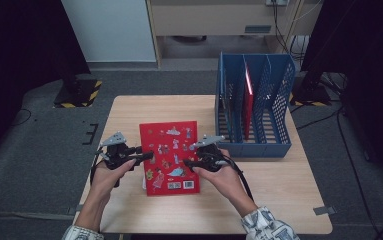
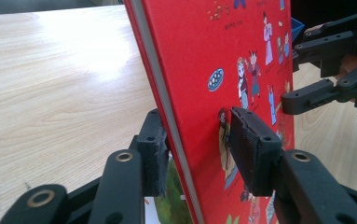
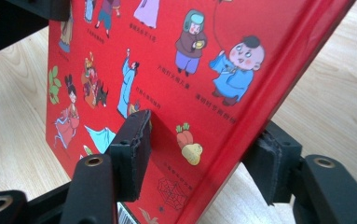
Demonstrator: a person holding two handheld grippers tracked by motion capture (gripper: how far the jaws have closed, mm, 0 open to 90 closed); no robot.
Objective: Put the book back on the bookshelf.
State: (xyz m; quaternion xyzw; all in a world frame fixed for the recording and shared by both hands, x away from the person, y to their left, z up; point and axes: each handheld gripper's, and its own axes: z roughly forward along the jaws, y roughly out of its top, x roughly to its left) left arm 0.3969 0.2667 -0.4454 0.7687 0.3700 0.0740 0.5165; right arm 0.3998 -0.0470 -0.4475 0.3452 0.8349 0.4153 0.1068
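Note:
A red picture book [image 1: 169,156] with cartoon figures on its cover is held between both grippers over the front middle of the wooden table [image 1: 144,107]. My left gripper [image 1: 147,156] is shut on the book's left edge. In the left gripper view its pads press the book [image 2: 241,51] from the front and the back, either side of my left gripper [image 2: 199,154]. My right gripper [image 1: 189,161] is shut on the right edge. In the right gripper view one pad lies on the cover of the book [image 3: 204,60] and the other sits behind its spine, either side of my right gripper [image 3: 204,154].
A blue mesh file rack [image 1: 279,107] with upright dividers stands at the table's back right, and a red book [image 1: 249,102] stands in one of its slots. Bare tabletop lies left of and behind the held book. Cables trail on the floor at the right.

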